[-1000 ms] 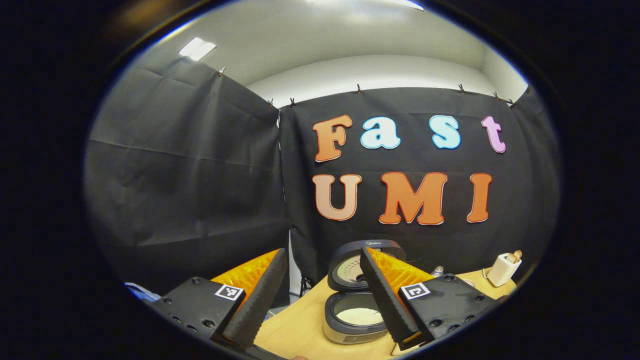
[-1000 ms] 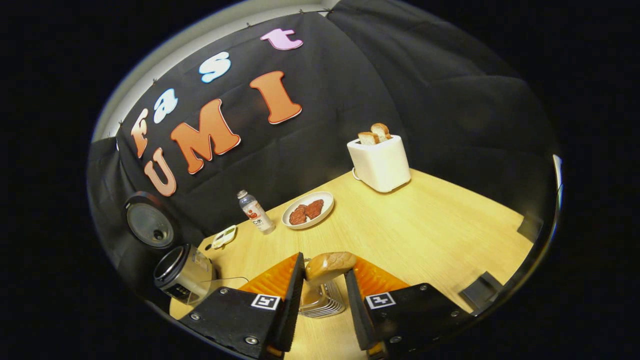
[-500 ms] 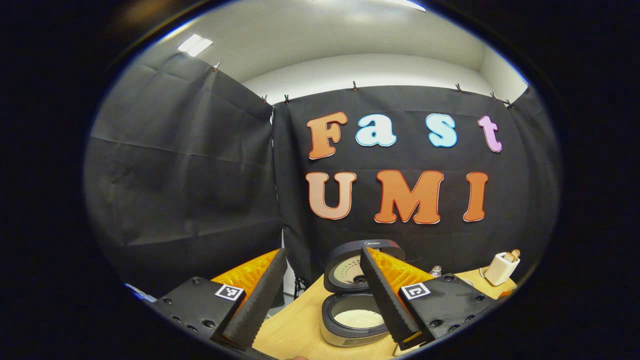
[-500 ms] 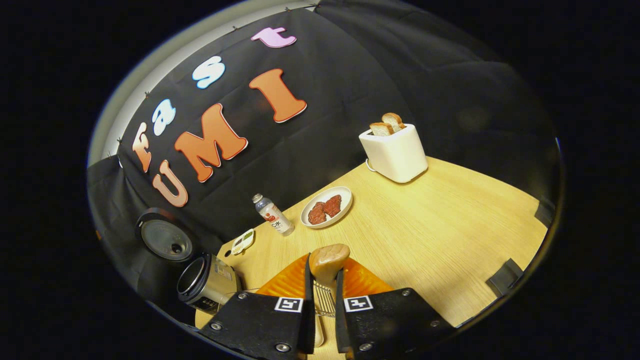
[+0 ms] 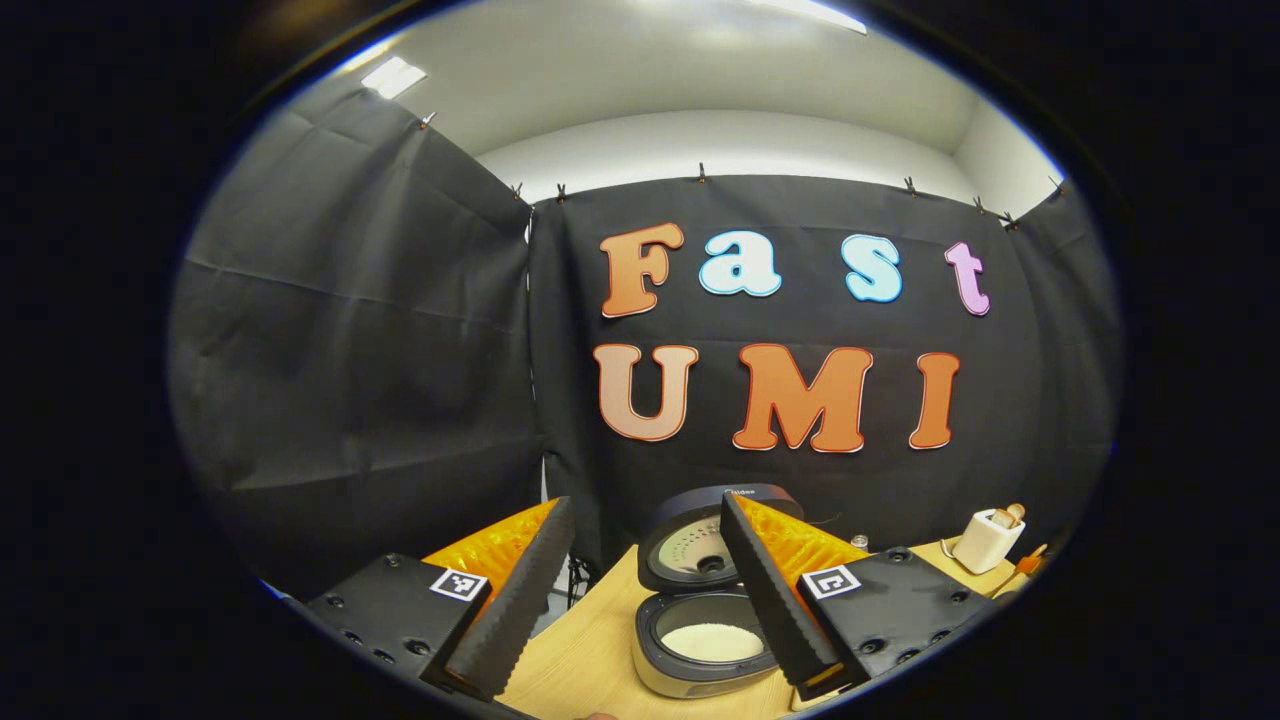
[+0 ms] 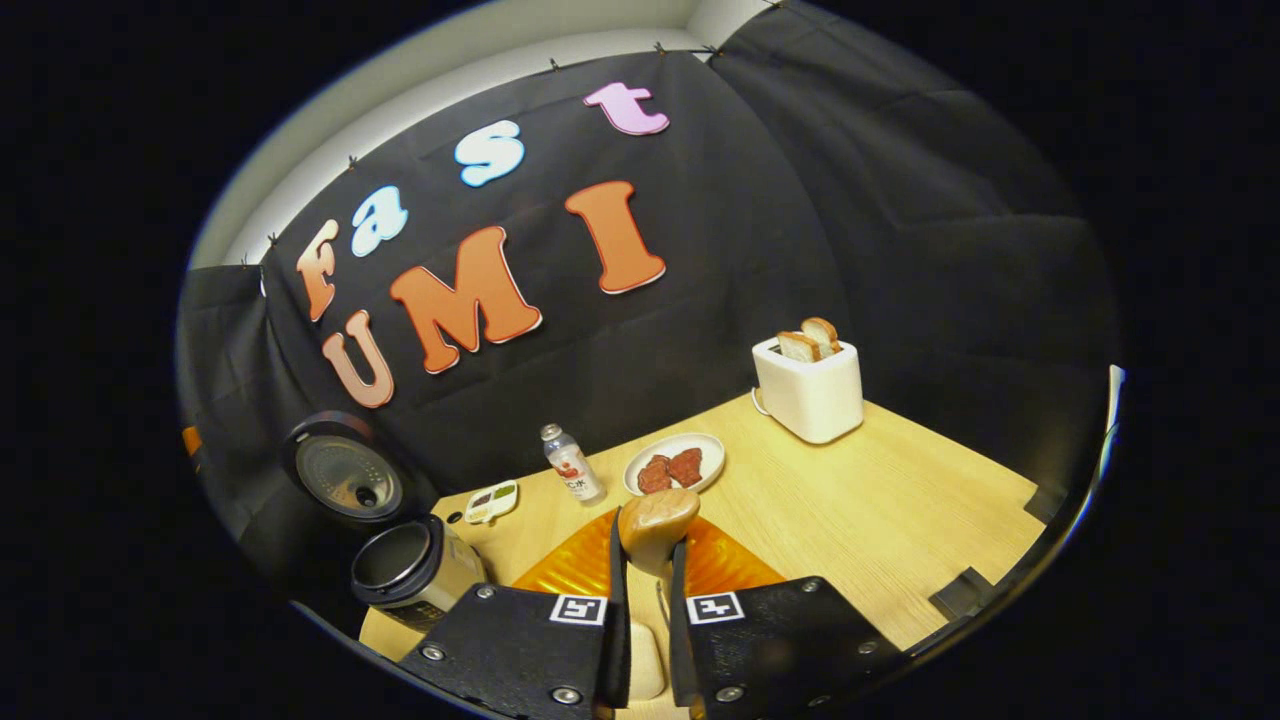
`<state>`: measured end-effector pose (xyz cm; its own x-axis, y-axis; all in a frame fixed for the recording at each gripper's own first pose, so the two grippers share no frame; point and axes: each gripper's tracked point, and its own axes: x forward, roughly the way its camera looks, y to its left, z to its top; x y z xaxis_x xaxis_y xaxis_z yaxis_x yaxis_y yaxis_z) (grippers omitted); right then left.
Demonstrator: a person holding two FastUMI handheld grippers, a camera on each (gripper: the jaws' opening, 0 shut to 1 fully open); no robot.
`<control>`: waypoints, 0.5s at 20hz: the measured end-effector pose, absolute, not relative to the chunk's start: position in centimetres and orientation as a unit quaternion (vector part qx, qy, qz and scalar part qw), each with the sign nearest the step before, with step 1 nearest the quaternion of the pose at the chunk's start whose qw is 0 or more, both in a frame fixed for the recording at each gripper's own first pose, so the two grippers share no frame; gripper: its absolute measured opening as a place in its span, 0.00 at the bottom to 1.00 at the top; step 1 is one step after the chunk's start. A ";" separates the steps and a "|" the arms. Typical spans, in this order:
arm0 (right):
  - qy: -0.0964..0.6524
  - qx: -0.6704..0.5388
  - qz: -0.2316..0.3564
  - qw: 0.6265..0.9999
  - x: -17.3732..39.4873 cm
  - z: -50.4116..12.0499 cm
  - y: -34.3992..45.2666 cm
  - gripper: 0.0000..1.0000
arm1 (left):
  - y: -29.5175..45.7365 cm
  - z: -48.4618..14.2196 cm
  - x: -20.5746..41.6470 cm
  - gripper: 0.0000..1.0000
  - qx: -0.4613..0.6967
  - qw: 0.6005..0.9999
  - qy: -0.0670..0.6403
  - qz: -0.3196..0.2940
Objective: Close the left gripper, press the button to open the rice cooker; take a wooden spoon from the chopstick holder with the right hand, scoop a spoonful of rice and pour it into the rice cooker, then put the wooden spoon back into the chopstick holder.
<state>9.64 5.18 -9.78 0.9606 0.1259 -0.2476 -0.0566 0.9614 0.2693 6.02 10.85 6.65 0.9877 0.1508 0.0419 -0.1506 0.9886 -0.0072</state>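
Observation:
The rice cooker (image 5: 700, 650) stands on the wooden table with its lid (image 5: 695, 540) up and white rice in its inner pot. My left gripper (image 5: 645, 500) hovers open in front of it, nothing between its fingers. In the right gripper view, my right gripper (image 6: 648, 545) is shut on the wooden spoon (image 6: 657, 515), whose rounded bowl sticks out above the fingertips. The open rice cooker (image 6: 405, 565) sits low to the left there, apart from the spoon.
Along the back of the table (image 6: 880, 510) stand a small bottle (image 6: 570, 465), a plate of red meat (image 6: 675, 465), a small sauce dish (image 6: 490, 500) and a white toaster (image 6: 810, 385) holding bread. The toaster (image 5: 985, 540) also appears in the left gripper view.
My right gripper closed on the wooden spoon and lifted it away from the wire holder that showed beneath it. The left gripper drifted slightly and stayed open.

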 end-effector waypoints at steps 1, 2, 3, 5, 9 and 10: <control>0.127 0.127 0.051 0.982 9.2 -9.1 6.0 0.15 | 11.2 6.6 6.1 0.97 0.001 0.997 -0.021 0.074; 0.118 0.125 0.057 0.983 8.8 -8.3 6.9 0.15 | 11.5 6.6 6.2 0.96 0.003 0.997 -0.020 0.073; 0.111 0.126 0.057 0.984 8.5 -7.6 7.7 0.15 | 11.9 6.6 6.1 0.99 0.003 0.997 -0.020 0.071; 0.109 0.121 0.073 0.984 7.9 -7.6 10.0 0.10 | 12.5 6.8 6.2 1.00 0.000 0.998 -0.022 0.065; 0.121 0.112 0.104 0.981 6.9 -9.4 14.4 0.10 | 14.0 7.1 6.6 1.00 0.002 0.998 -0.025 0.056; 0.128 0.108 0.106 0.980 6.9 -10.2 15.1 0.10 | 14.2 7.1 6.7 0.98 0.005 0.998 -0.025 0.053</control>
<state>6.85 15.08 -10.21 0.9449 0.2354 -0.2275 -0.1802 0.9542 0.2386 6.74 14.24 7.10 0.9931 0.1063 0.0495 -0.1068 0.9942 0.0082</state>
